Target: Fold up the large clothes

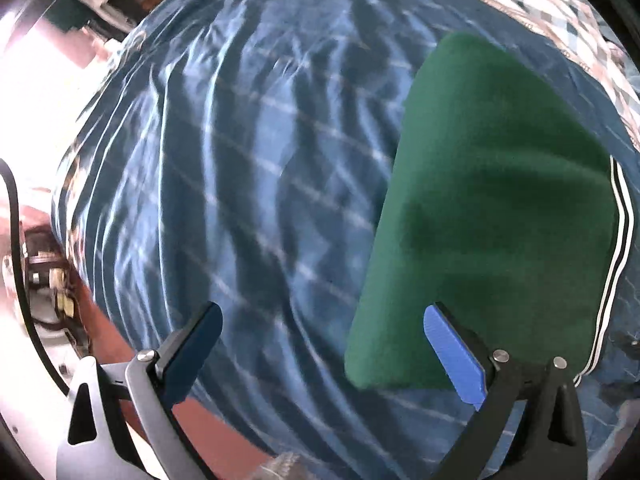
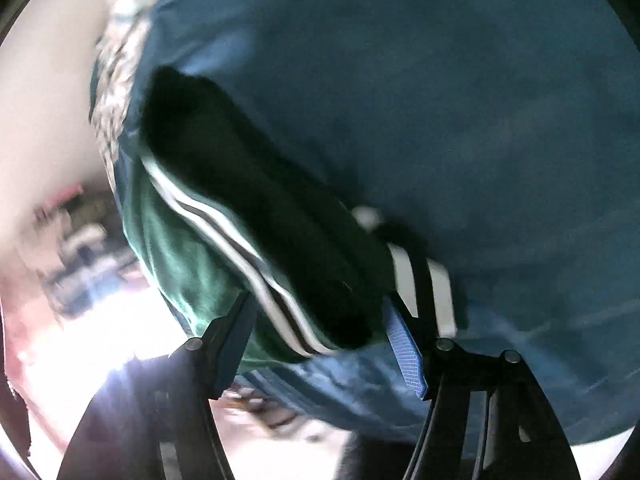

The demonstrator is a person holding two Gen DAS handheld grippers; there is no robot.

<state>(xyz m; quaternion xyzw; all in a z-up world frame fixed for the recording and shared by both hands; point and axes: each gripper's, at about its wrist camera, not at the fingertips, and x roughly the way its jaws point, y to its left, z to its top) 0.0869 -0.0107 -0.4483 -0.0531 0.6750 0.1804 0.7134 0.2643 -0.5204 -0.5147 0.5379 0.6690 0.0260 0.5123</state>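
A green garment (image 1: 488, 216) with white and black side stripes lies folded into a long slab on a blue striped bedsheet (image 1: 240, 184). My left gripper (image 1: 324, 344) is open and empty, above the sheet at the garment's near left corner. In the right wrist view the same garment (image 2: 256, 208) looks dark, its striped edge (image 2: 240, 256) running diagonally. My right gripper (image 2: 320, 332) is open, its fingers either side of the garment's near end. The view is blurred, so I cannot tell whether the pads touch the cloth.
A checked blanket (image 1: 540, 12) lies along the bed's far edge. The bed's left edge drops to a reddish floor (image 1: 116, 320) with clutter. Bright glare (image 2: 132, 352) fills the lower left of the right wrist view.
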